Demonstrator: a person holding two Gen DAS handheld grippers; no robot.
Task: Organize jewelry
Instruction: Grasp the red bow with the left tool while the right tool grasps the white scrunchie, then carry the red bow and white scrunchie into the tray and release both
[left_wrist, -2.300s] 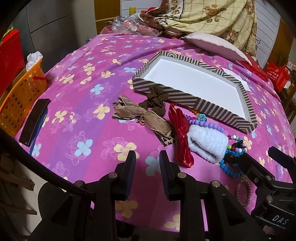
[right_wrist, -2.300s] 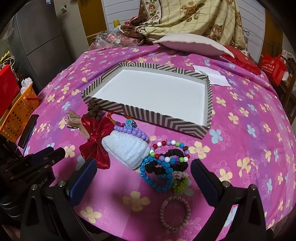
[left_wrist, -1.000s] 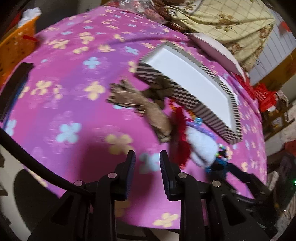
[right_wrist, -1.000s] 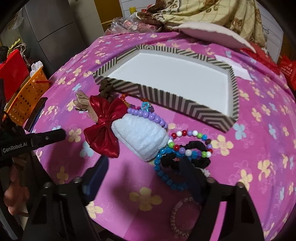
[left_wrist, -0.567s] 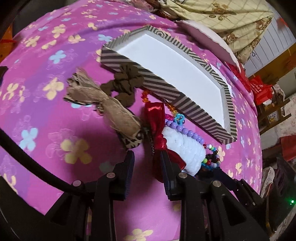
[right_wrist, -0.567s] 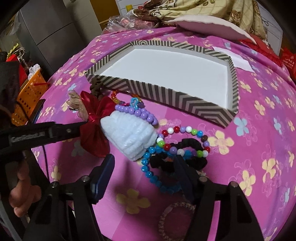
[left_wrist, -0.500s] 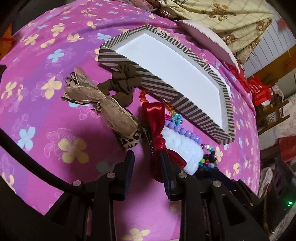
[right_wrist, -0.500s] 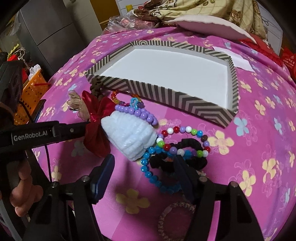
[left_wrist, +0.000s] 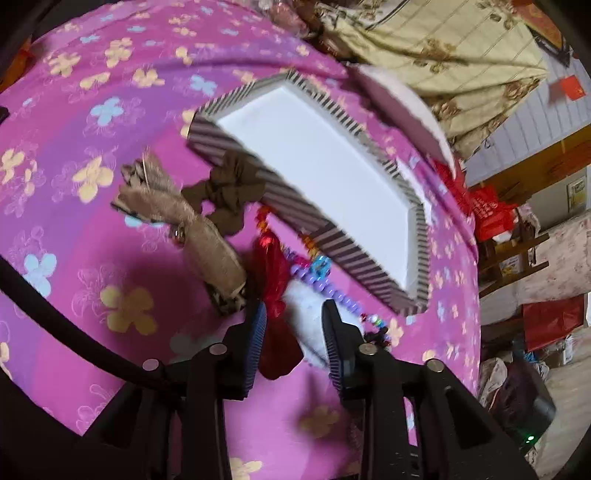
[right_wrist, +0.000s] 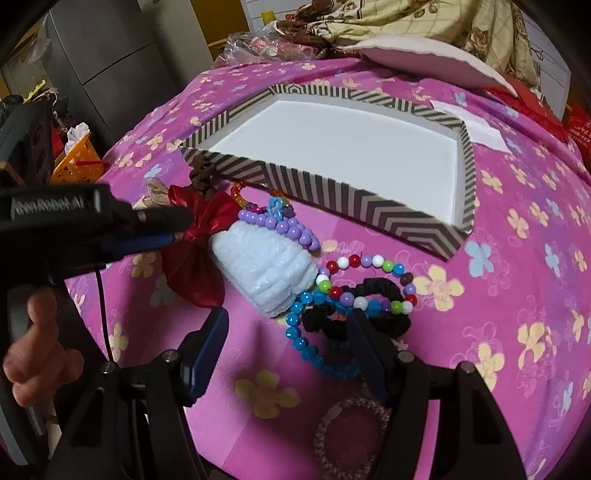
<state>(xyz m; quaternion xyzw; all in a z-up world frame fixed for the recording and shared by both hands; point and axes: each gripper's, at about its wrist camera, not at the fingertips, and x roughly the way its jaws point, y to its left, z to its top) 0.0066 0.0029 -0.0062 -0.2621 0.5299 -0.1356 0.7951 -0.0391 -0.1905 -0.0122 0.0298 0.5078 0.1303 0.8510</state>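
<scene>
— Left claw?
— Jaws just opening, parted around the red bow, pads not pressing it; the striped tray lies beyond.
— Right claw?
— Open, hovering over the blue bead bracelet beside the white scrunchie on the pink bedspread.

Striped tray lies open above; white scrunchie crowds red bow.

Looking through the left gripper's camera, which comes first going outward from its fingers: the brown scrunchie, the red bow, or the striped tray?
1. Red bow, right at the left gripper, between its open fingers.
2. Brown scrunchie, farther up, left of centre.
3. Striped tray, beyond, to the right.
</scene>
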